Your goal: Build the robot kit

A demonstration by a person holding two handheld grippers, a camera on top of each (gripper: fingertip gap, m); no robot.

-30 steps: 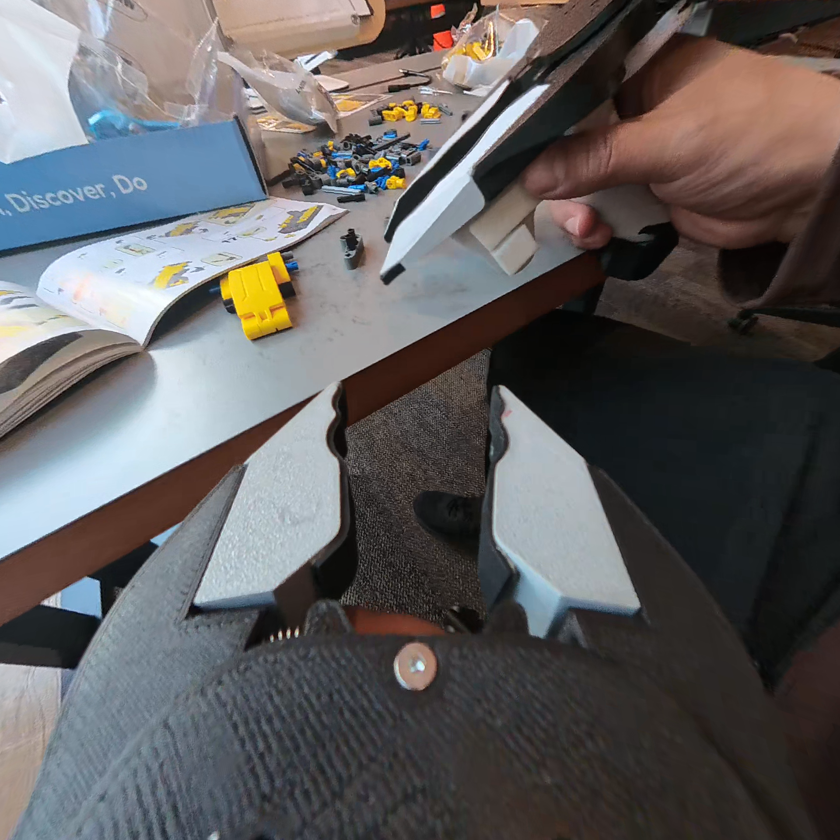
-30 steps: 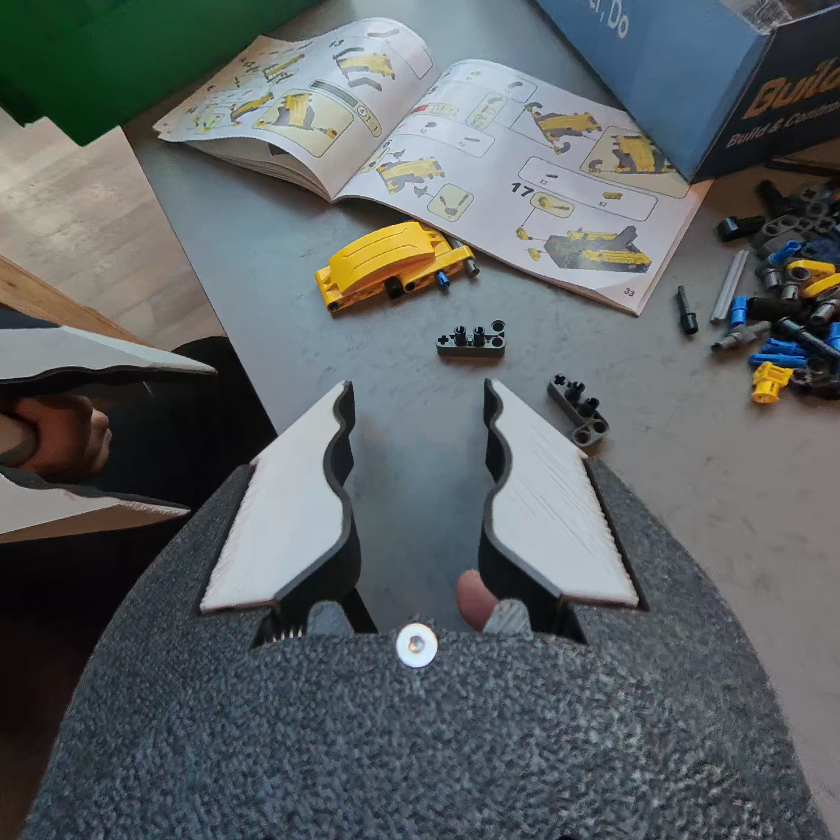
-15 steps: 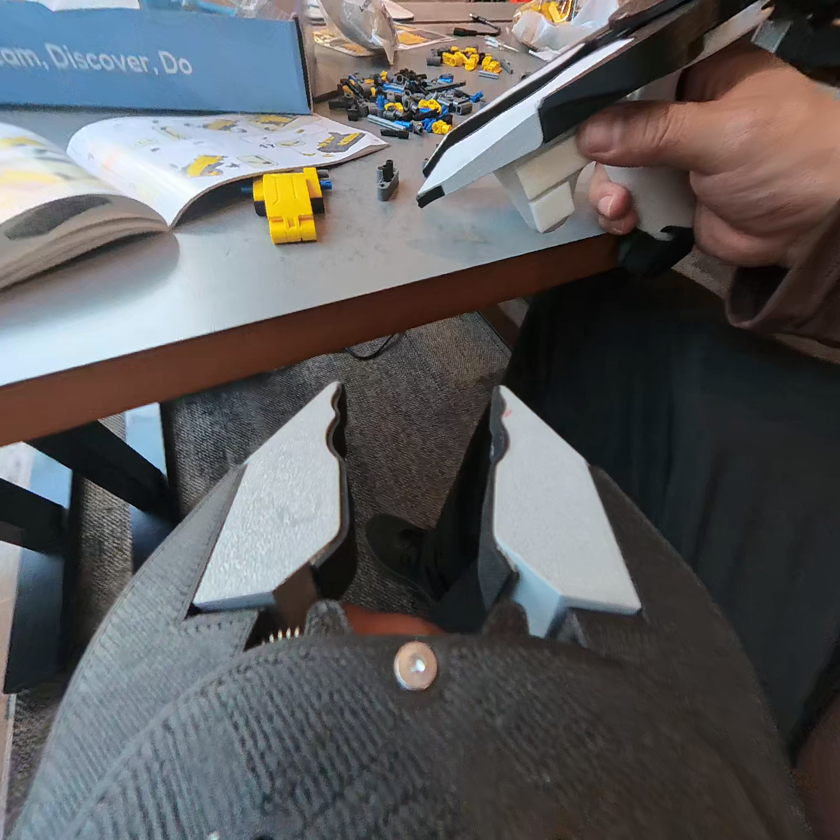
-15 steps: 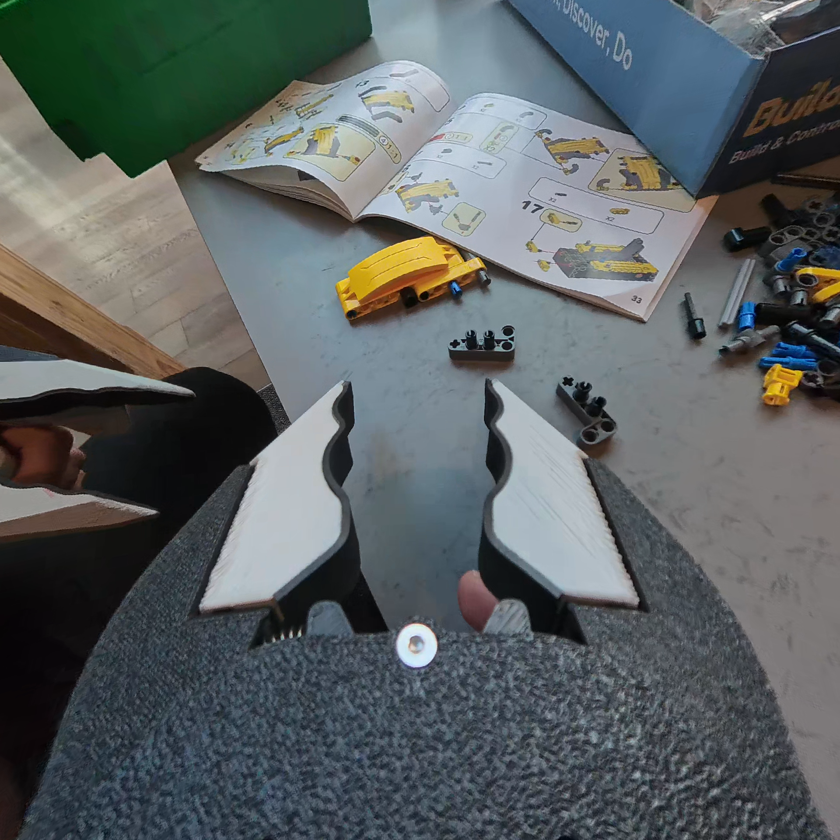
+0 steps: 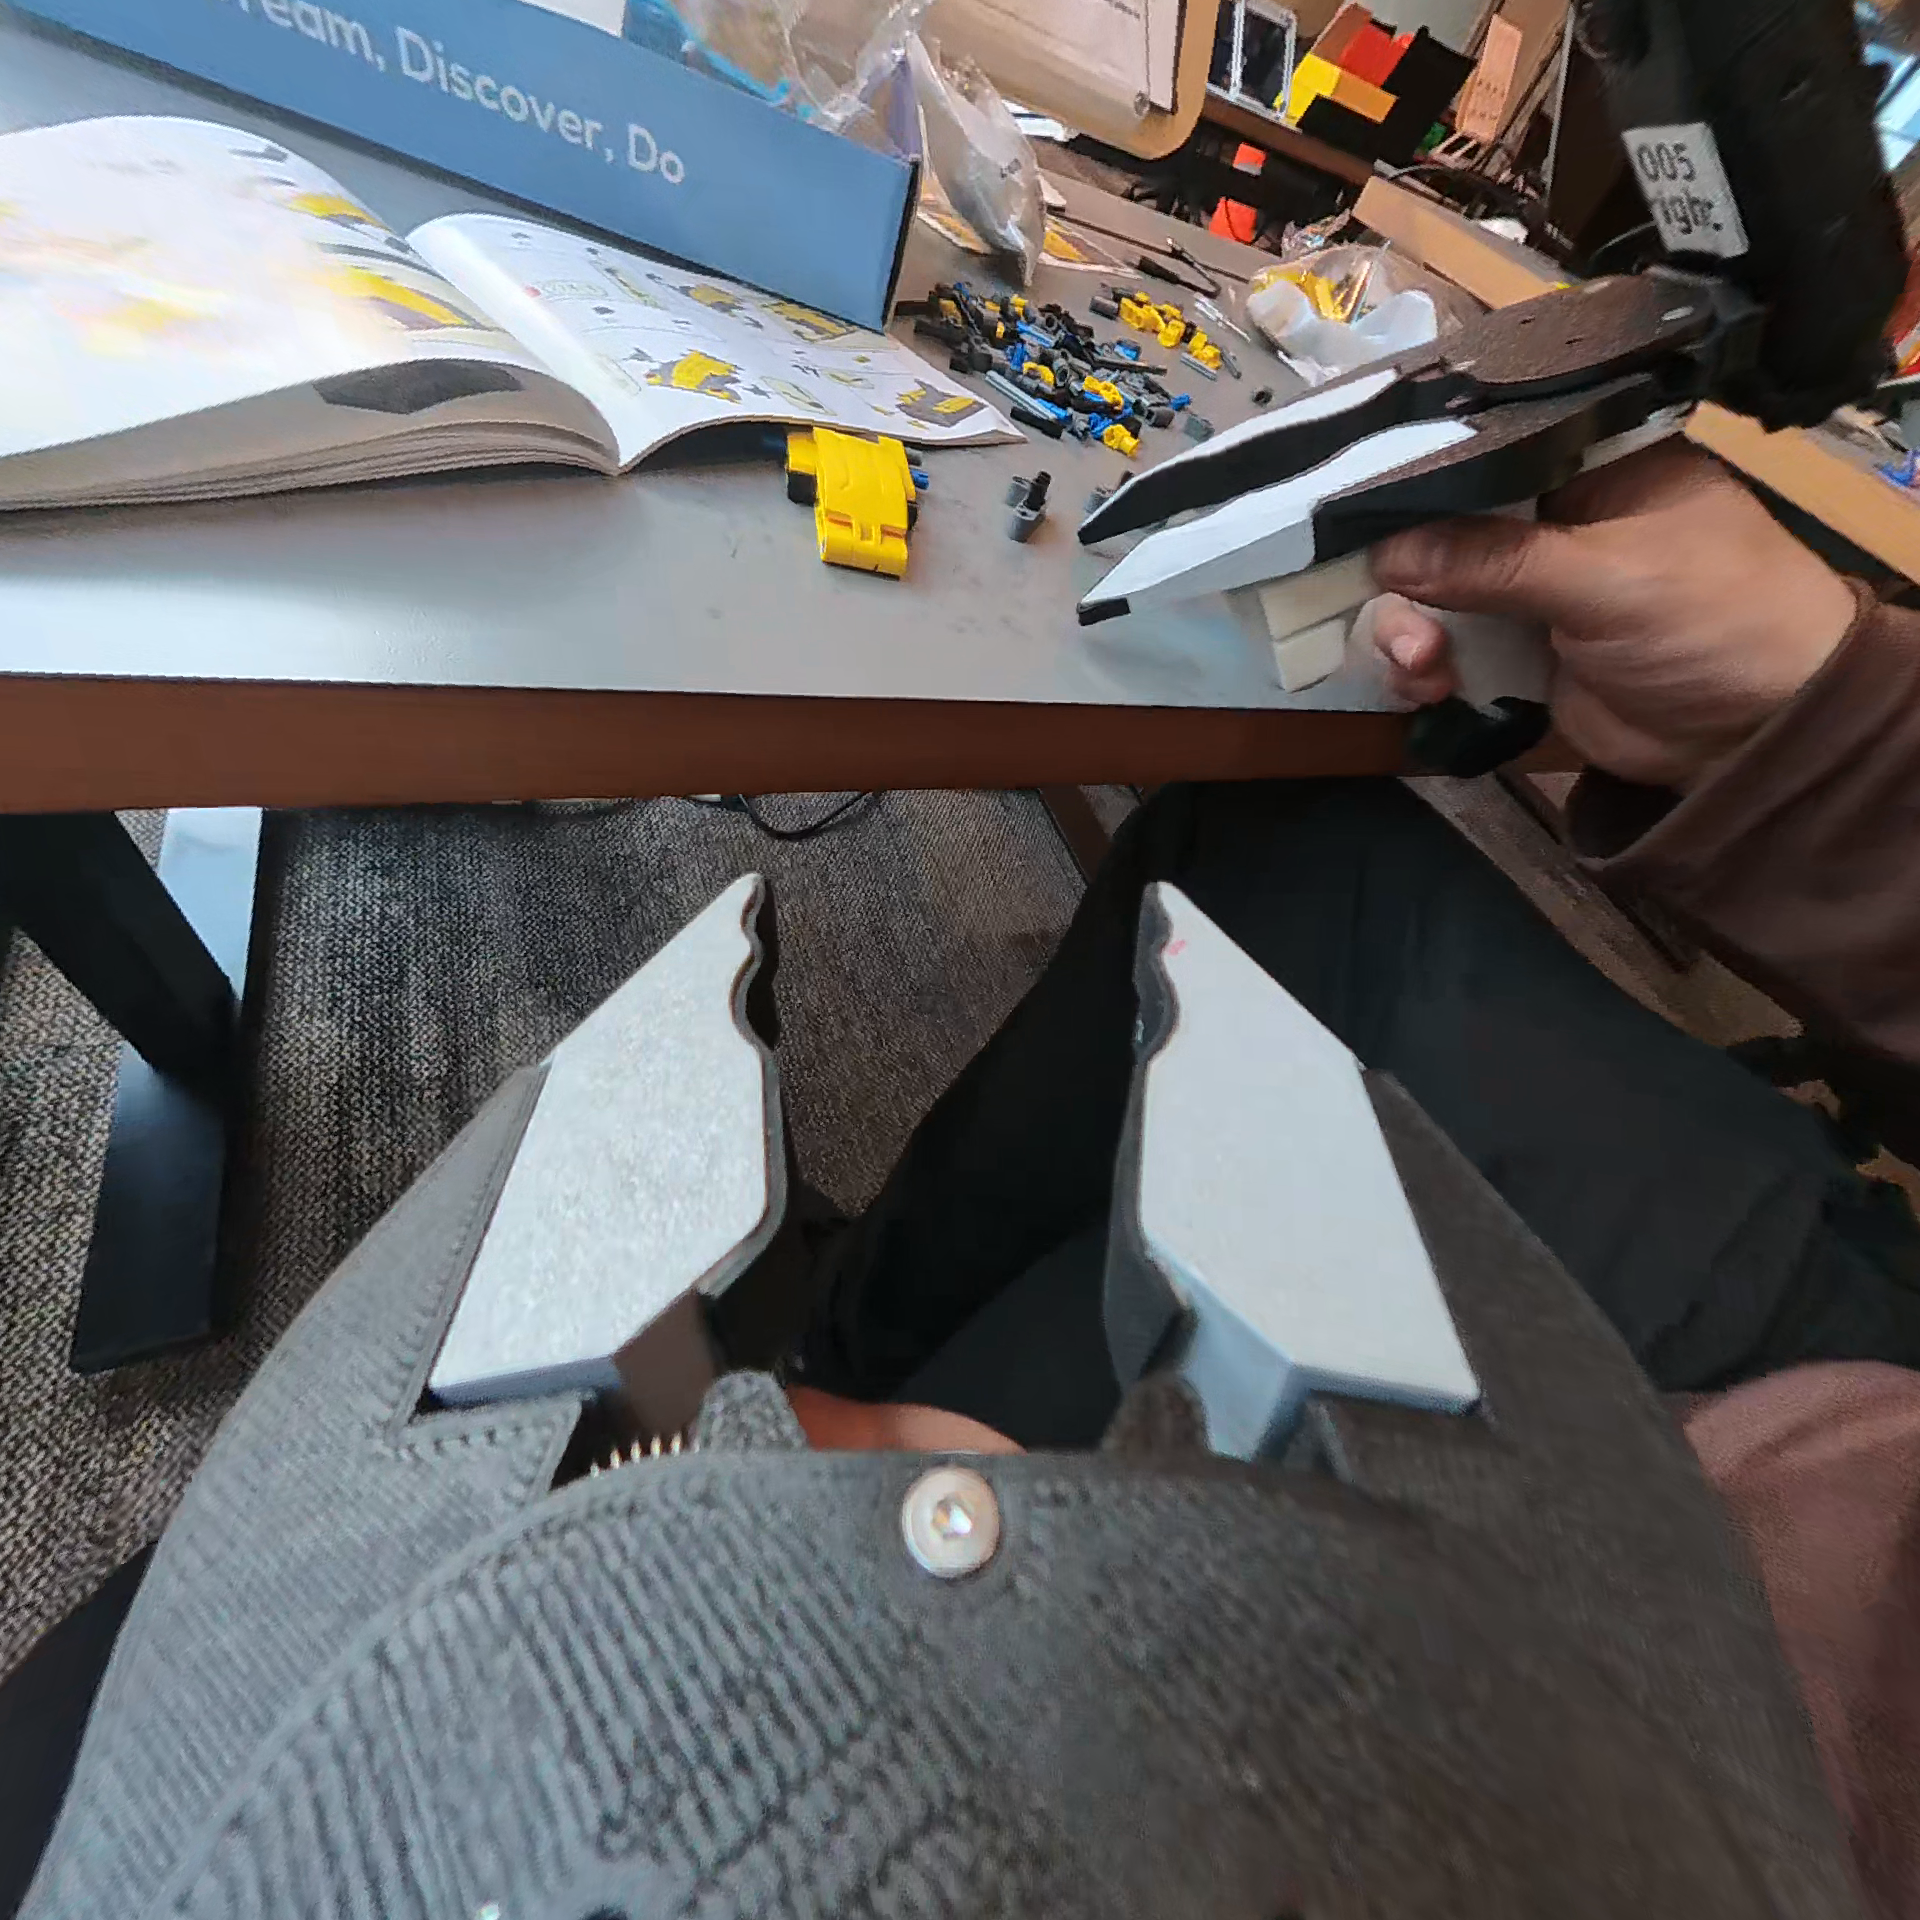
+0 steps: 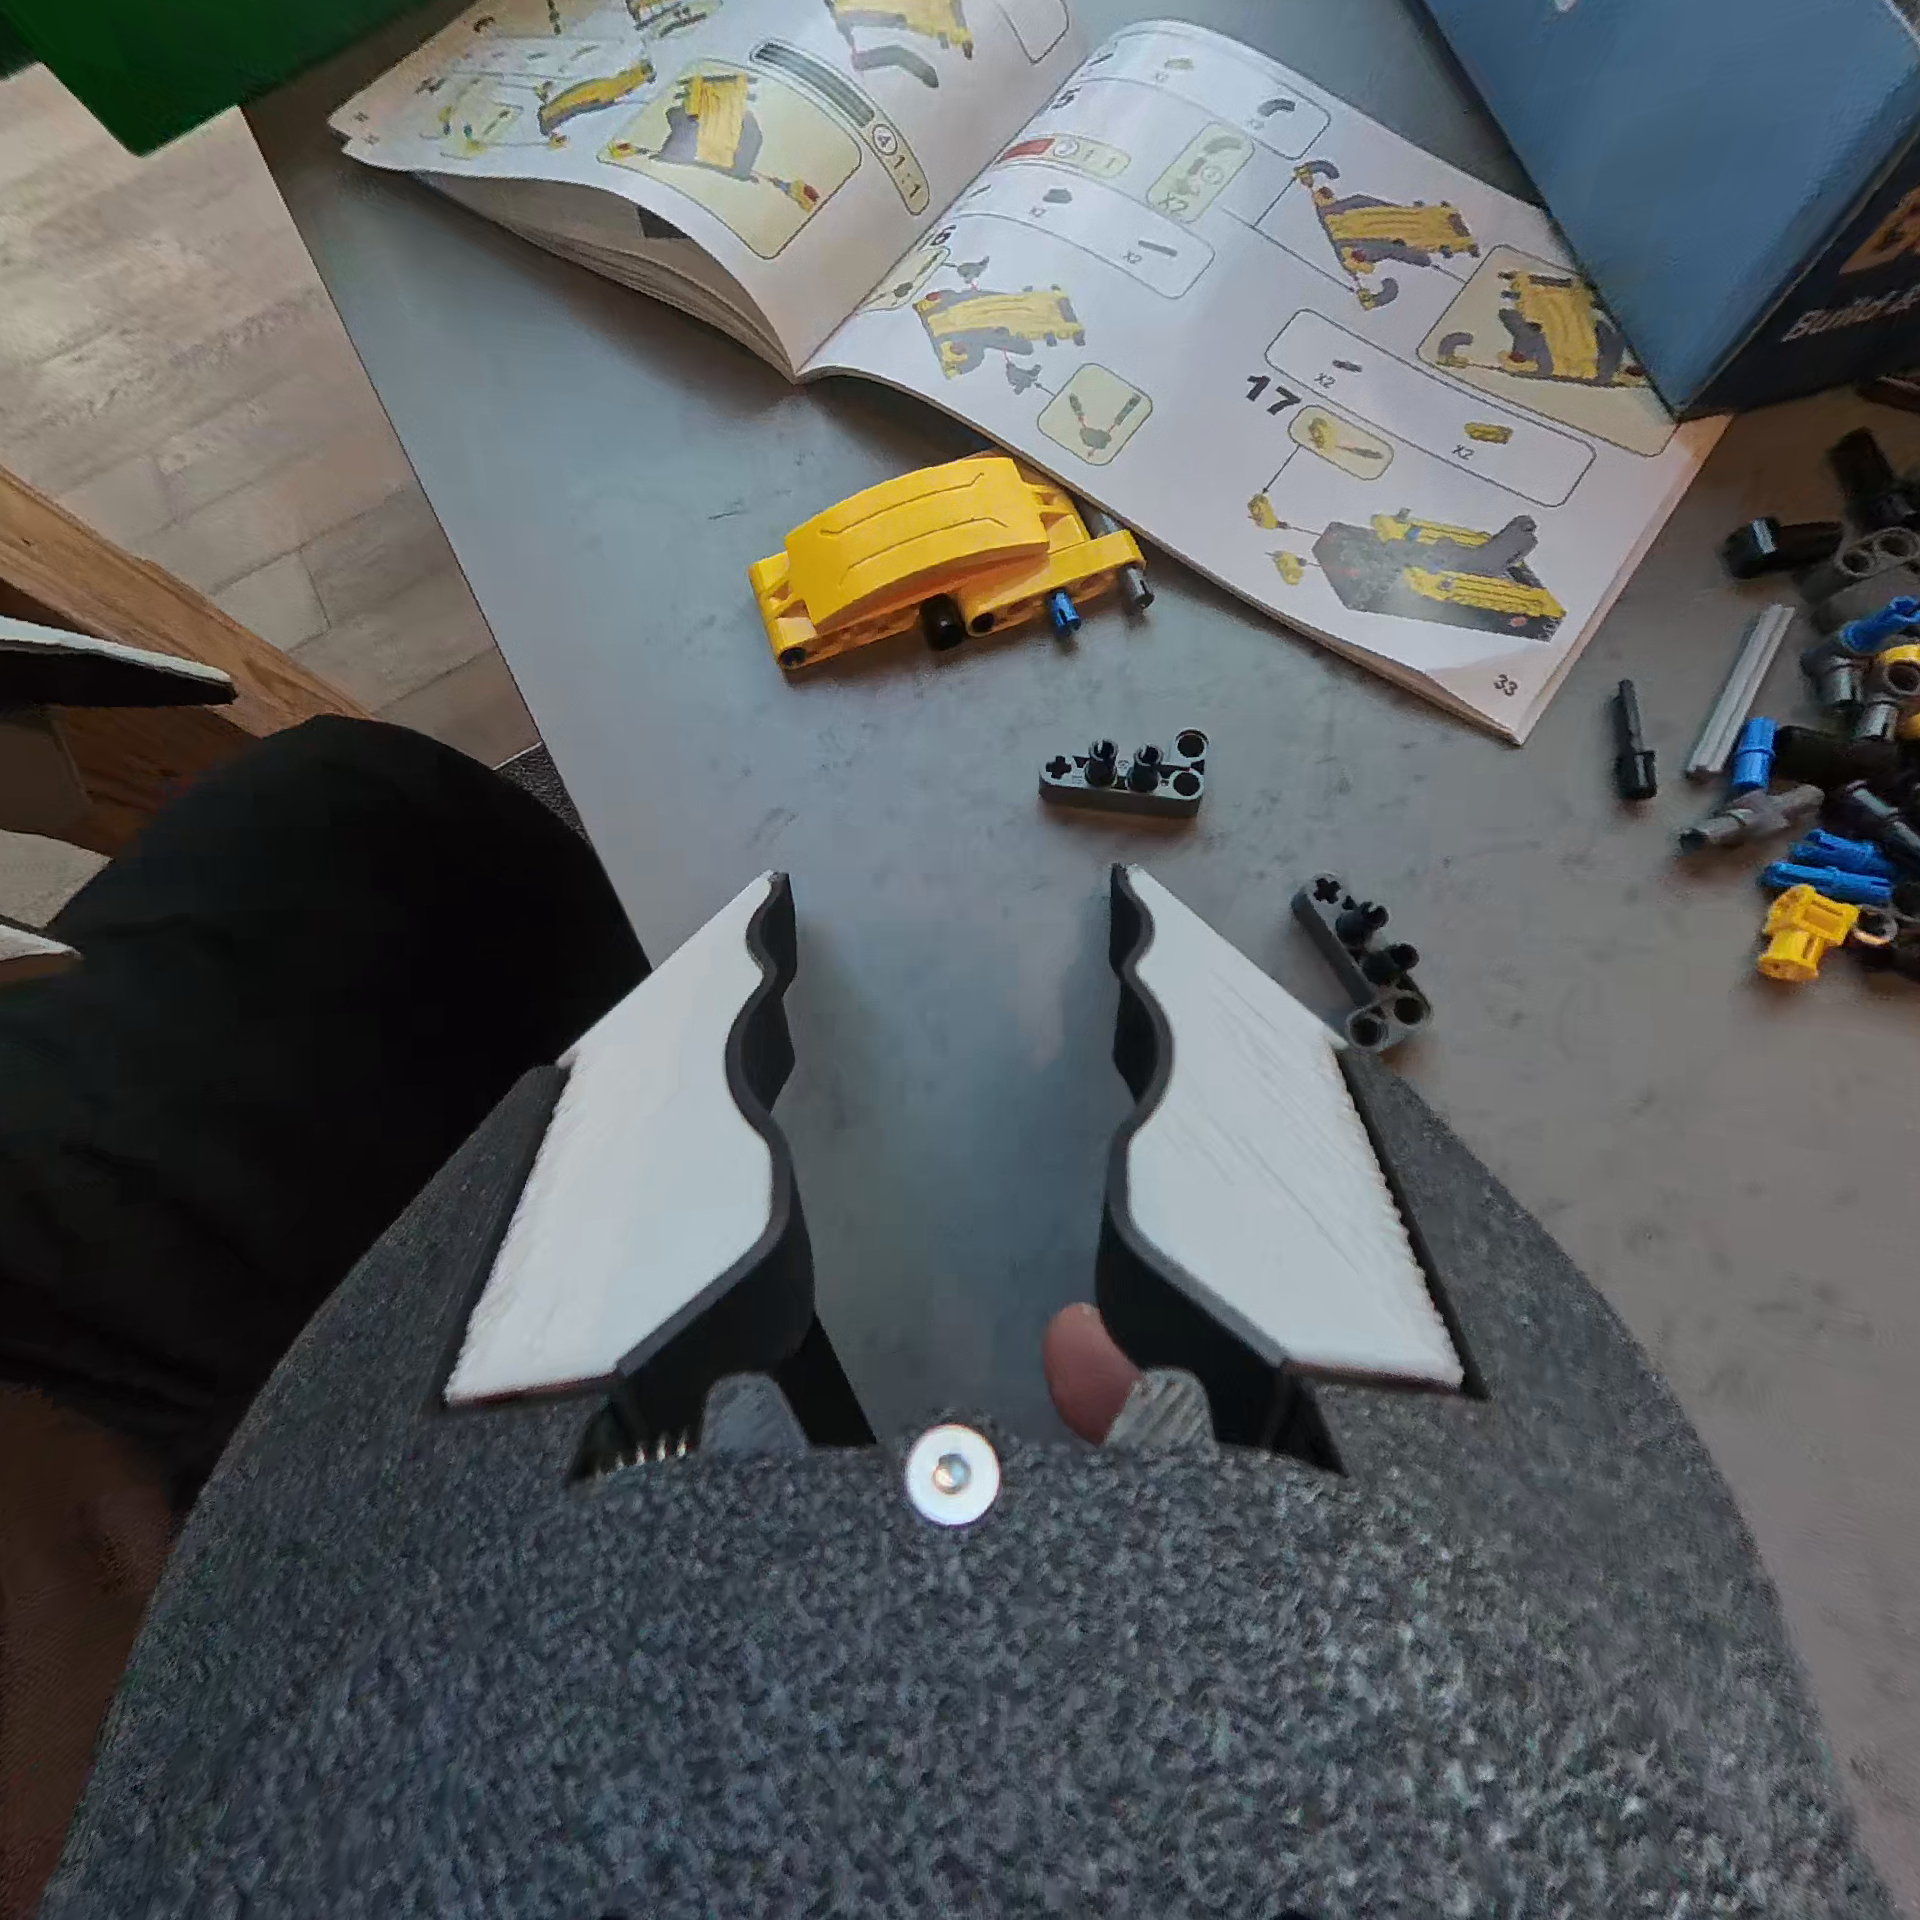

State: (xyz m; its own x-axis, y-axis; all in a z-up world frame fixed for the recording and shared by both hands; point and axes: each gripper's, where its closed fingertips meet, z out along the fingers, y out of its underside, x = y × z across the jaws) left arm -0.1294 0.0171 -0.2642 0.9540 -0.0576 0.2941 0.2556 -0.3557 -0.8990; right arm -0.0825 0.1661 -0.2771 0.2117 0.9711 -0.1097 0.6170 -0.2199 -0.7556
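Observation:
My left gripper (image 5: 951, 904) is open and empty, held below the table edge over a dark trouser leg and carpet. My right gripper (image 6: 951, 883) is open and empty, low over the grey table (image 6: 623, 540); it also shows in the left wrist view (image 5: 1091, 577), held by a hand. A yellow brick assembly (image 6: 925, 561) lies ahead of it beside an open instruction booklet (image 6: 1091, 239). A dark grey beam with black pins (image 6: 1127, 774) lies just beyond the fingertips. A second grey beam (image 6: 1361, 961) lies right of the right finger.
A pile of small blue, yellow, black and grey parts (image 6: 1839, 769) lies at the right. A blue box (image 6: 1683, 156) stands behind the booklet. A green bin (image 6: 156, 62) is at the far left. Plastic bags (image 5: 966, 135) lie behind the box. The table's brown front edge (image 5: 675, 743) is above my left gripper.
My left gripper has dropped from table height to below the table edge. My right gripper has moved forward and lower toward the grey beams. Both stayed open.

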